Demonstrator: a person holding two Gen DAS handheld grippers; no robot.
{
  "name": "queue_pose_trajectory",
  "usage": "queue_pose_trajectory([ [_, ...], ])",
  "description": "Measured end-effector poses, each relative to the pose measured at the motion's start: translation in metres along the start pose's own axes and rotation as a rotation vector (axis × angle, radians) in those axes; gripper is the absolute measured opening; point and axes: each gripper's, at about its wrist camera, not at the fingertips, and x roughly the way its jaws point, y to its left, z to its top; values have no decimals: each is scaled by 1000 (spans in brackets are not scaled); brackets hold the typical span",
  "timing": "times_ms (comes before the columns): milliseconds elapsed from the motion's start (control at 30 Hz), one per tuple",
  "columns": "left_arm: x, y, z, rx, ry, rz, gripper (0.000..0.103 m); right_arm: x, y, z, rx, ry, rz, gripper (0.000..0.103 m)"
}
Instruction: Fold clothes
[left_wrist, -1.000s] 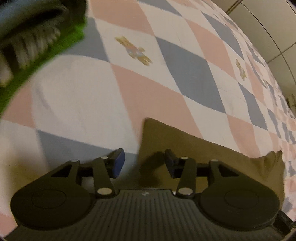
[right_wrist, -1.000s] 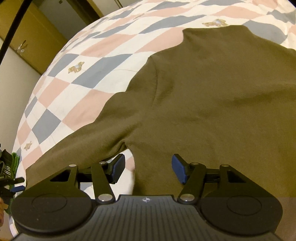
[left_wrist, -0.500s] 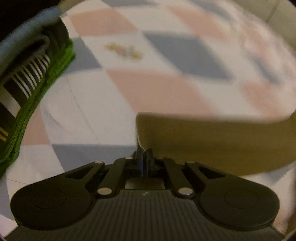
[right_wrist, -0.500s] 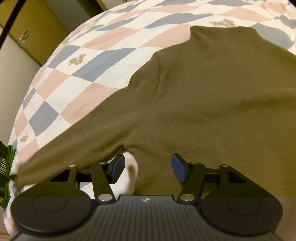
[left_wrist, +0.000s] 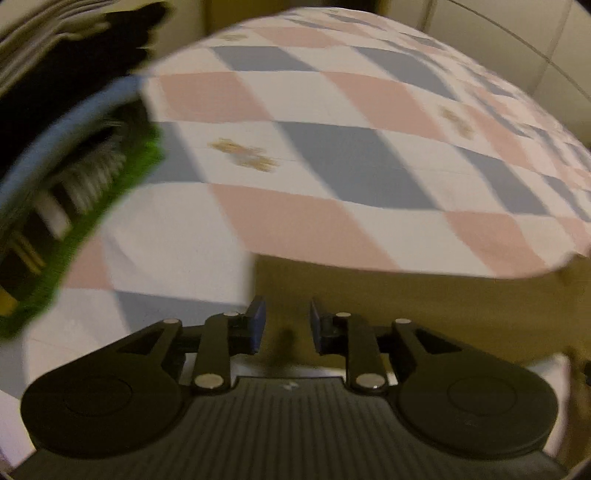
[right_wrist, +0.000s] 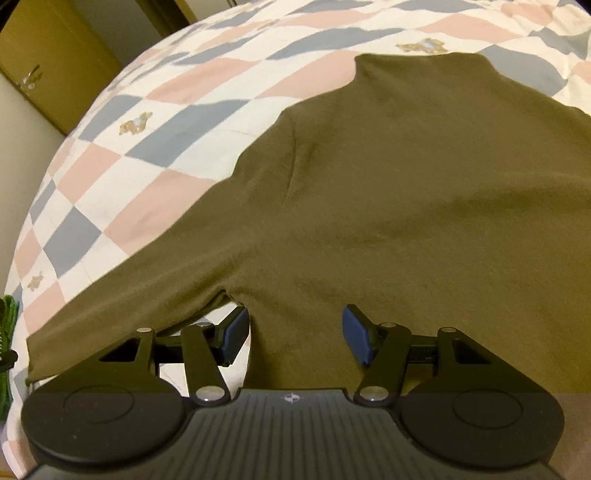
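Olive long-sleeved shirt (right_wrist: 388, 192) spread flat on the bed (right_wrist: 155, 107), over a checked pink, grey and white cover. Body smooth, collar end far from the camera, one sleeve (right_wrist: 147, 280) stretched straight out to the side, cuff near the bed edge.

Right tongs (right_wrist: 291, 334) low over the near edge of the shirt by the armpit, blue pads (right_wrist: 356, 332) wide apart, nothing between them. One pad just beside the notch where sleeve meets body, the other over the body cloth.

Left tongs (left_wrist: 284, 325) partly open, a moderate gap between pads, over the sleeve end. Cloth visible under and ahead of the pads, but no pinch on it as far as visible; view blurred, so contact hard to judge.

Stack of folded clothes (left_wrist: 70, 155) at the left of the left view: dark, striped, blue and green layers.

Progress, judged: shirt laid out and flattened, no fold made in it yet. Sleeve not yet turned in, sides and final halving all left. Stack suggests other garments already finished.
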Motion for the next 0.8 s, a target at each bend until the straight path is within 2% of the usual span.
queue_pose_trajectory([
  [67, 0, -33, -11, 67, 35, -97, 24, -7, -7, -2, 15, -10, -4, 60],
  [167, 4, -91, -43, 165, 115, -260, 30, -17, -24, -9, 35, -8, -17, 60],
  [267, 8, -140, -84, 212, 194, -342, 30, -32, -46, -20, 37, -10, -20, 60],
  [367, 1, -172, -123, 212, 232, -370, 30, -53, -78, -36, 37, -14, -13, 60],
  [567, -39, -194, -199, 216, 234, -318, 38, -130, -183, -88, 97, -53, -17, 62],
  [600, -46, -193, -208, 204, 233, -310, 40, -144, -203, -98, 112, -51, -22, 63],
  [667, -57, -189, -222, 153, 234, -317, 50, -169, -241, -118, 147, -38, -24, 63],
  [800, -56, -183, -238, 30, 259, -334, 54, -194, -298, -155, 274, 19, 39, 67],
])
